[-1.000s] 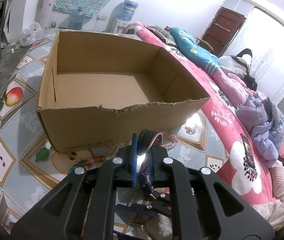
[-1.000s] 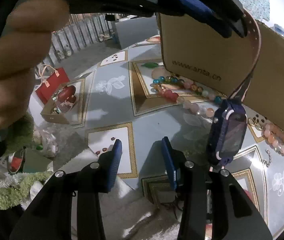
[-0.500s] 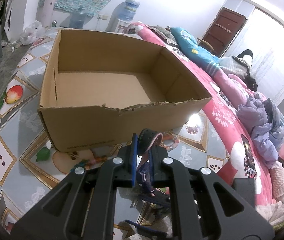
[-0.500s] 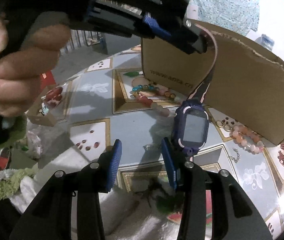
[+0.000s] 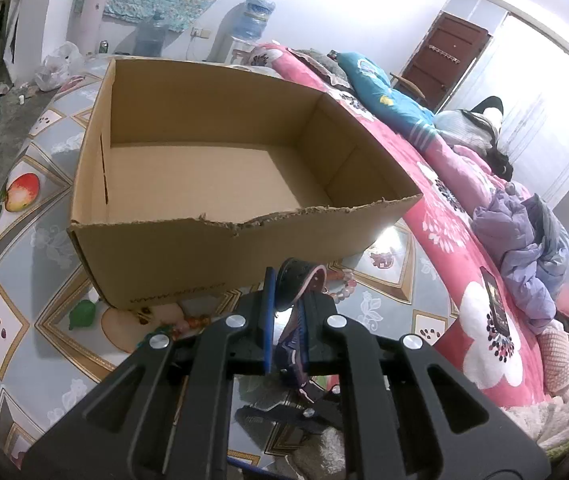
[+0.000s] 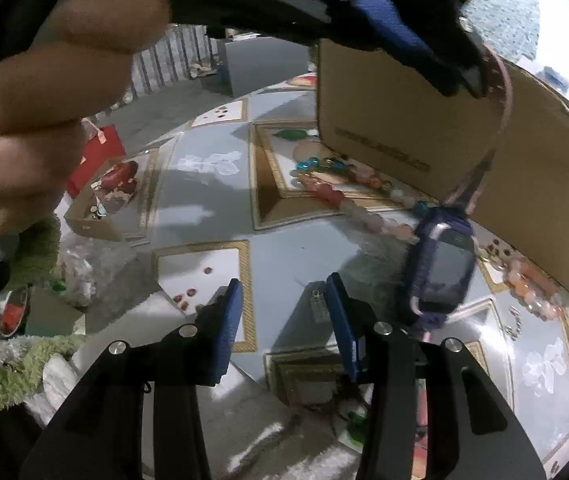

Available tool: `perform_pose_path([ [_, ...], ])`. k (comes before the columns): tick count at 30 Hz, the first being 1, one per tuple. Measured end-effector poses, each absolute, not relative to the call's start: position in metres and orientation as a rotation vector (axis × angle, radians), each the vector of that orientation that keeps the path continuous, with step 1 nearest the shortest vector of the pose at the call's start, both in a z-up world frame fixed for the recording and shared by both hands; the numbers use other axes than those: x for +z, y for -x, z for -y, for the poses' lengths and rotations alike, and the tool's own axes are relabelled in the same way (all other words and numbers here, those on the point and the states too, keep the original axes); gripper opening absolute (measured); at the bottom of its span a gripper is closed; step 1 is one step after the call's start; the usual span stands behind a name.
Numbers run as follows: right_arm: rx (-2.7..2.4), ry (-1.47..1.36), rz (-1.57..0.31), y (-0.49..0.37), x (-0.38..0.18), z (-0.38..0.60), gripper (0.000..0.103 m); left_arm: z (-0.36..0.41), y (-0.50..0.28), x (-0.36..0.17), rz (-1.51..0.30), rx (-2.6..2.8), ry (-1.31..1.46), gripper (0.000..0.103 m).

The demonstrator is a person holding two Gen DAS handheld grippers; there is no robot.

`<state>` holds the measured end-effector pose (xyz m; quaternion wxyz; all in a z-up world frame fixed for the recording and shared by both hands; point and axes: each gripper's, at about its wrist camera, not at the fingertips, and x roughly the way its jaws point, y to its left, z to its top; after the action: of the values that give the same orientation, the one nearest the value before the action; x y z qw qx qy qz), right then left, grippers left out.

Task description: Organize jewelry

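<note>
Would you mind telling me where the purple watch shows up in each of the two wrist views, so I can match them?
Left wrist view: the watch sits low at centre, its strap pinched in the left gripper, mostly hidden by the fingers.
Right wrist view: the watch hangs at right of centre from its pink strap, face showing, beside the open right gripper.
Shared landmark: the cardboard box.

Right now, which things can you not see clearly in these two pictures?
- Watch face: left wrist view, hidden between the left hand-held gripper fingers.
- Watch screen: right wrist view, motion blur.
- Box print: right wrist view, blurred.
- Box inside: right wrist view, hidden by its wall.
- Beads: partly behind the watch.
</note>
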<state>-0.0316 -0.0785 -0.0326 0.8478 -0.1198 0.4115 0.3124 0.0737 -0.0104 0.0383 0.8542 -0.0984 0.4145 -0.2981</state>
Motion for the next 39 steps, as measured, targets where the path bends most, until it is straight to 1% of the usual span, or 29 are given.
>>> perform_pose_path([
  [8, 0.713, 0.238, -0.821, 0.037, -0.027, 0.071, 0.043, 0.010, -0.076, 0.036, -0.876, -0.611, 0.212, 0.009],
  [14, 0.669, 0.164, -0.803, 0.047, -0.009, 0.107, 0.048, 0.010, -0.076, 0.035, -0.878, -0.608, 0.216, 0.009],
  [18, 0.565, 0.089, -0.800, 0.043, -0.002, 0.138, 0.049, 0.012, -0.076, 0.036, -0.878, -0.616, 0.208, 0.009],
  [23, 0.483, 0.005, -0.836, 0.019, -0.011, 0.156, 0.050, 0.019, -0.073, 0.041, -0.879, -0.631, 0.189, 0.009],
  [29, 0.483, 0.034, -0.846, 0.003, -0.022, 0.144, 0.050, 0.023, -0.071, 0.049, -0.883, -0.653, 0.173, 0.009],
  [30, 0.482, 0.040, -0.846, 0.003, -0.023, 0.144, 0.049, 0.023, -0.070, 0.050, -0.882, -0.657, 0.173, 0.009],
  [32, 0.468, 0.054, -0.842, 0.004, -0.023, 0.144, 0.043, 0.024, -0.069, 0.051, -0.882, -0.659, 0.173, 0.009],
  [33, 0.467, 0.052, -0.844, 0.005, -0.023, 0.146, 0.041, 0.024, -0.068, 0.051, -0.881, -0.659, 0.174, 0.009],
  [39, 0.460, 0.018, -0.841, 0.015, -0.011, 0.160, 0.041, 0.023, -0.062, 0.059, -0.876, -0.682, 0.206, 0.008],
])
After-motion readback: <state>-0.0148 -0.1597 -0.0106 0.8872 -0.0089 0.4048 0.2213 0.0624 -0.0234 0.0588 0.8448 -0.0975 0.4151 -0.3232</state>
